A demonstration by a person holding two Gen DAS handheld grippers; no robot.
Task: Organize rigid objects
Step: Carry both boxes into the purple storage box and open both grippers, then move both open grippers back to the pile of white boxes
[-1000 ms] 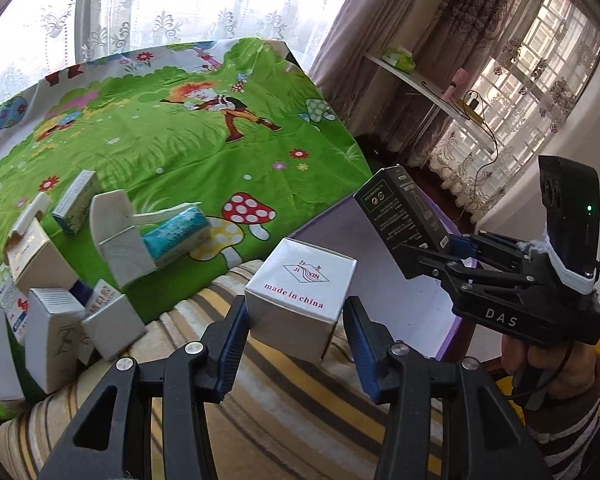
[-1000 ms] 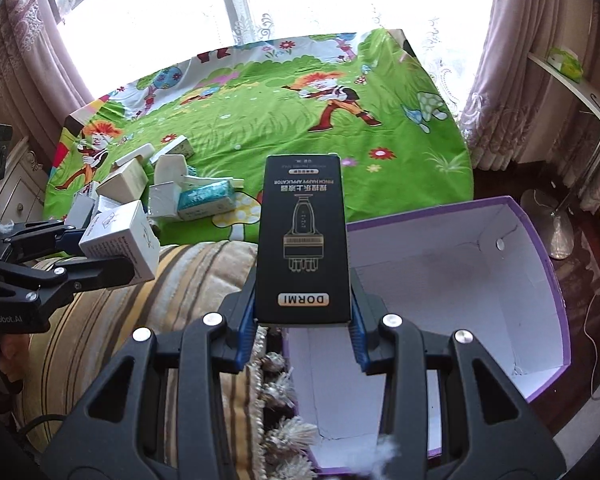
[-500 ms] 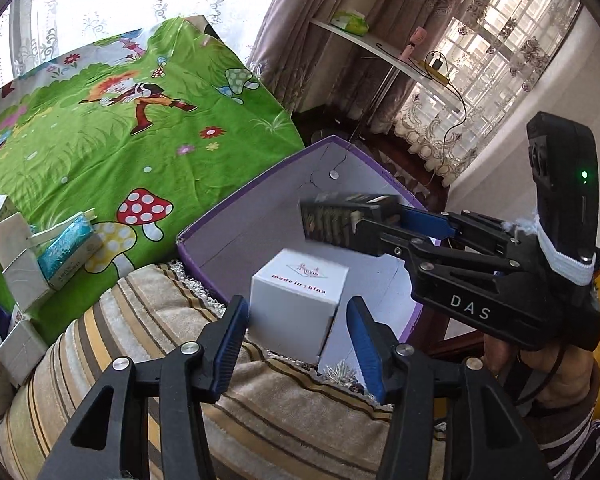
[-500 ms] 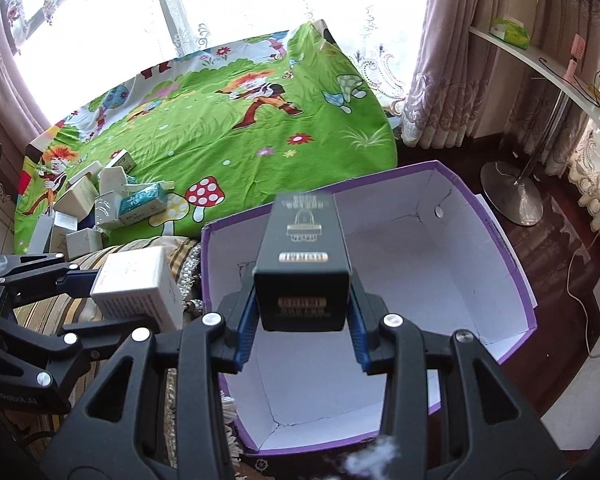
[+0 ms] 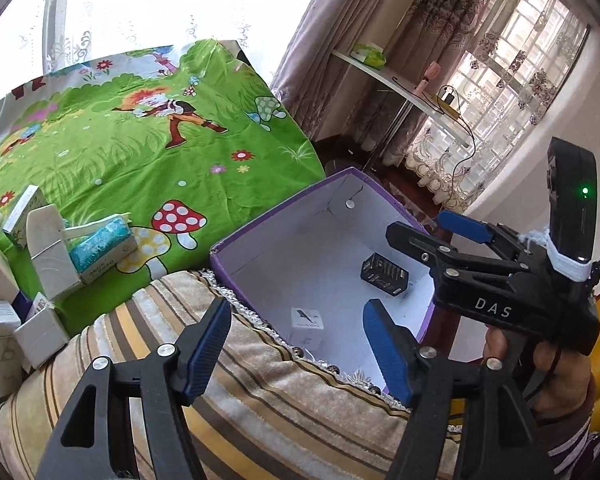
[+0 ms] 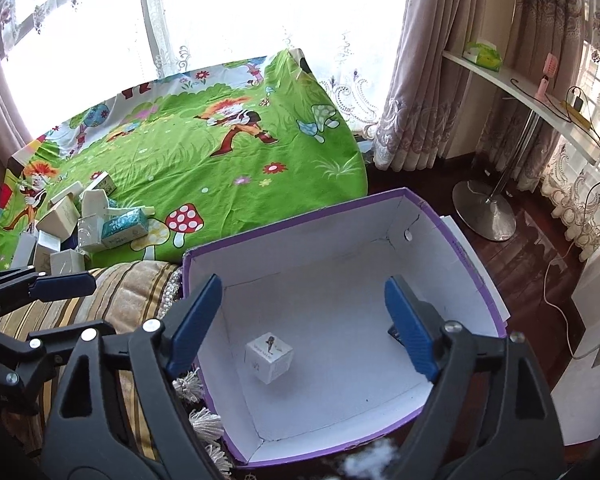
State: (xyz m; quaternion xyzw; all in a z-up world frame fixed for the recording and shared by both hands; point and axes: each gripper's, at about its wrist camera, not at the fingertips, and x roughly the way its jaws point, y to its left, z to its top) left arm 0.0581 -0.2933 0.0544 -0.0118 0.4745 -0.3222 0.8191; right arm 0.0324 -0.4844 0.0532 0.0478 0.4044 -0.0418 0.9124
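A pile of small boxes point(image 5: 32, 272) waits on the green bed point(image 5: 140, 160), still unsorted. The left hand-held gripper point(image 5: 296, 344) has just been opening and stands wide, empty; its white box point(image 6: 269, 357) lies in the purple bin point(image 6: 476, 280). The right hand-held gripper point(image 6: 302, 320), likewise just spread wide and empty, hangs over the bin, its black box point(image 5: 384, 274) released inside.

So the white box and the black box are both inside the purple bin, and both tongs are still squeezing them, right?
Not quite. The white box and black box do lie inside the purple bin, but both tongs, left and right, have just been opening and hold nothing. Both wrist views show this.
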